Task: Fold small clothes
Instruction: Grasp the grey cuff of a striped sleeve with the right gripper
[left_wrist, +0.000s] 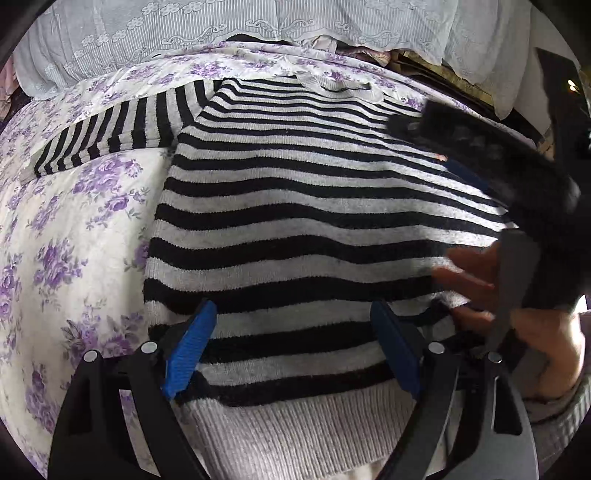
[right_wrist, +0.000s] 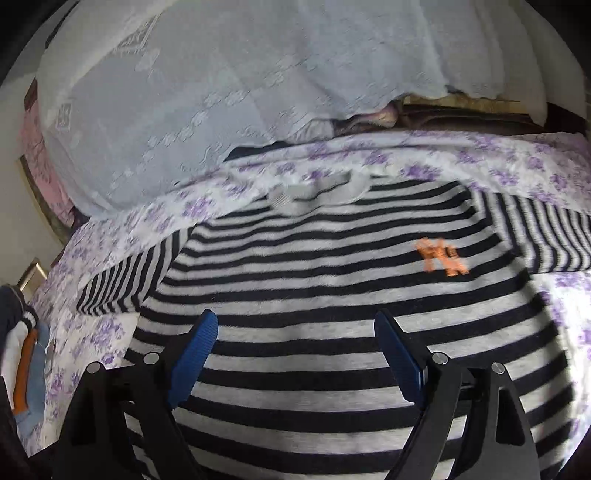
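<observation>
A black-and-grey striped sweater (left_wrist: 295, 206) lies flat, front up, on a floral bedsheet (left_wrist: 74, 229). Its collar (left_wrist: 332, 85) points away and one sleeve (left_wrist: 110, 136) is spread out to the left. My left gripper (left_wrist: 295, 345) is open just above the sweater's lower part near the ribbed hem (left_wrist: 295, 432), with nothing between the blue pads (left_wrist: 192, 347). My right gripper (right_wrist: 295, 354) is open over the sweater's middle (right_wrist: 314, 280) and holds nothing. An orange logo (right_wrist: 441, 256) and the other sleeve (right_wrist: 546, 240) lie to its right. A blurred hand (left_wrist: 476, 280) shows in the left wrist view.
A pale lace cloth (right_wrist: 221, 92) covers a pile along the far side of the bed. At the left edge of the right wrist view sits a small stack of clothes (right_wrist: 26, 369). Bare floral sheet (right_wrist: 92, 332) lies to the sweater's left.
</observation>
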